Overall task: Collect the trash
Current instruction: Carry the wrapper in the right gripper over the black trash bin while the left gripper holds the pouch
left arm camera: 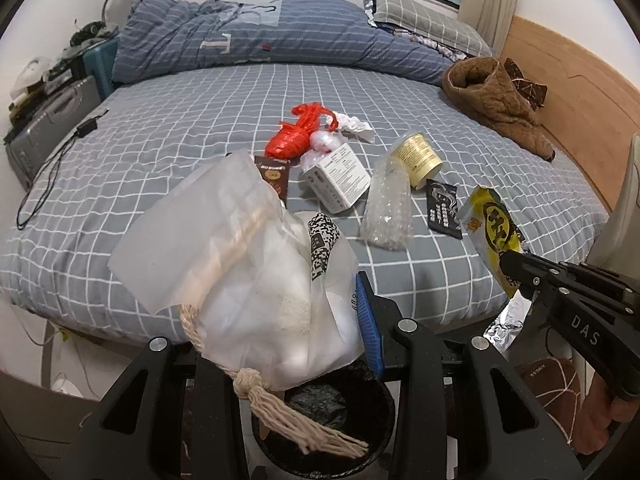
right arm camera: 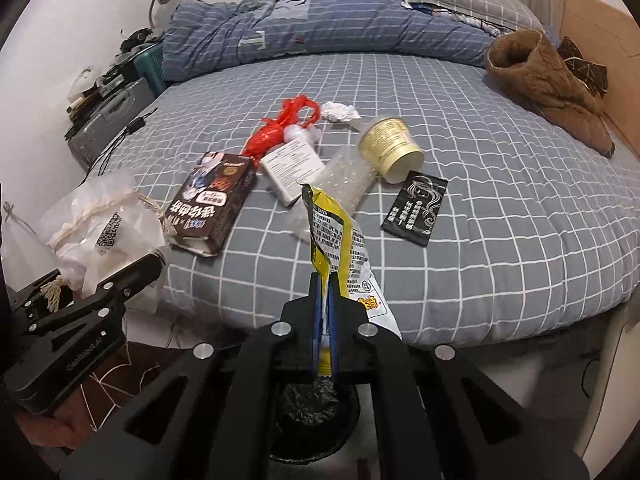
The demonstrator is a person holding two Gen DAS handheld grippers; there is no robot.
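Bedroom first: your left wrist view looks across a grey checked bed [left arm camera: 200, 128] with trash still strewn over its middle. At centre, your left gripper [left arm camera: 304, 320] has its jaws closed on a frosted drawstring bag [left arm camera: 224, 264], whose rope tassel hangs over the black-lined bin [left arm camera: 360, 420] at 6 o'clock. That bin shows only its crumpled liner; what else lies in it you cannot tell. At 3 o'clock your right gripper [left arm camera: 516, 276] pinches a yellow snack wrapper [left arm camera: 492, 232]. Left on the bed: red net bag [left arm camera: 292, 136], white box [left arm camera: 340, 180], bubble wrap [left arm camera: 388, 208], paper cup [left arm camera: 418, 156], black sachet [left arm camera: 442, 208].

Your right wrist view shows the right jaws clamped tight on the yellow wrapper, directly above the bin. A dark carton [right arm camera: 212, 204] lies at 10 o'clock and white tissue [right arm camera: 340, 112] at 12.

Judging by this, you're early on: two pieces are poised for dropping, and at least seven remain on the bed.
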